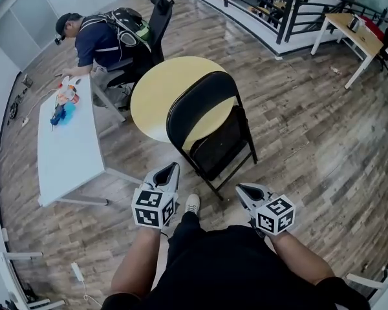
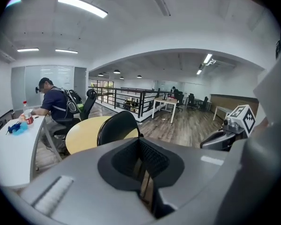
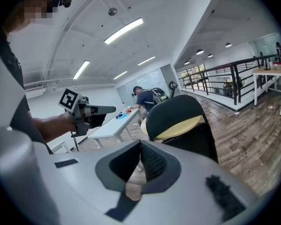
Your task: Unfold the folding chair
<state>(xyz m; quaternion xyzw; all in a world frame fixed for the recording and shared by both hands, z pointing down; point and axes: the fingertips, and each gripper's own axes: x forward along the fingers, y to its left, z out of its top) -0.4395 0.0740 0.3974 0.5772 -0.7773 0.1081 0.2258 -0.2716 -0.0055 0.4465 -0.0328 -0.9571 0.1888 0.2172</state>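
The black folding chair (image 1: 204, 124) stands on the wood floor just ahead of me, its back to me and against the round table. Its seat panel hangs steeply within the frame. My left gripper (image 1: 170, 170) hovers shut and empty near the chair's lower left; my right gripper (image 1: 243, 189) is shut and empty at its lower right. Neither touches the chair. The left gripper view shows its closed jaws (image 2: 143, 168), the chair back (image 2: 117, 128) and the right gripper (image 2: 225, 135). The right gripper view shows its closed jaws (image 3: 139, 165), the chair (image 3: 178, 114) and the left gripper (image 3: 91, 110).
A round yellow table (image 1: 156, 92) stands right behind the chair. A long white table (image 1: 68, 150) lies to the left, with a seated person (image 1: 94, 41) on an office chair. A black railing (image 1: 284, 11) and a desk (image 1: 352, 31) are at the far right. My white shoe (image 1: 192, 204) is near the chair's legs.
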